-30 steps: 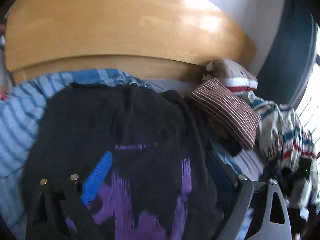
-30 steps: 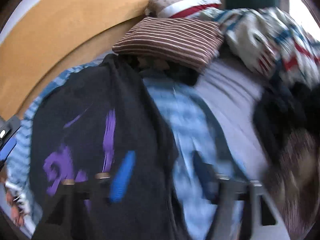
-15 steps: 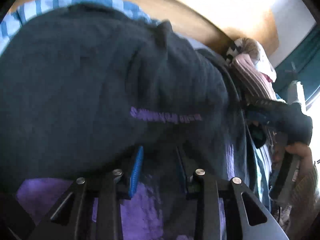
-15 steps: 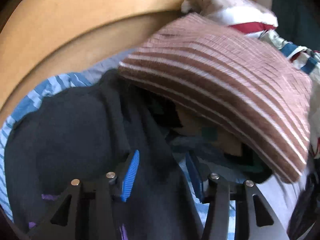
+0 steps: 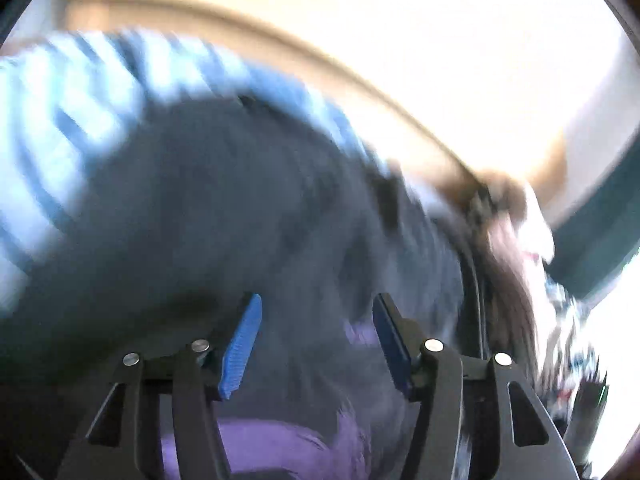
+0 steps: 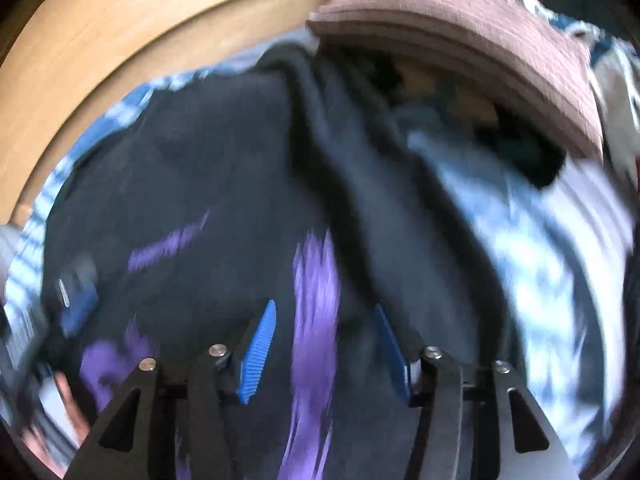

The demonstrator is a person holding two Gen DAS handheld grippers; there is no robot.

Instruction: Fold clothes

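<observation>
Bed w/ blue-striped sheet (image 6: 532, 264), wooden headboard (image 6: 120, 28) behind, brown striped pillow (image 6: 460, 40) at head end. Dark T-shirt (image 6: 208, 184) w/ purple print lies spread on the sheet. Both views blurred. Left gripper (image 5: 316, 320): jaws partly open, just been opening, over the shirt, nothing clamped. Right gripper (image 6: 326, 330): partly open, also just been opening, above the purple print, no cloth pinched. Can't tell if pads touch fabric.

Black garment (image 6: 224, 184): matt soft cloth, purple print.
Striped sheet (image 6: 532, 264): blue-white woven cloth.
Pillow (image 6: 472, 40): ribbed brown cloth.
Headboard (image 6: 132, 28): smooth pale wood.
Right hand-held gripper (image 6: 326, 350): matt black plastic, ridged blue pads.
</observation>
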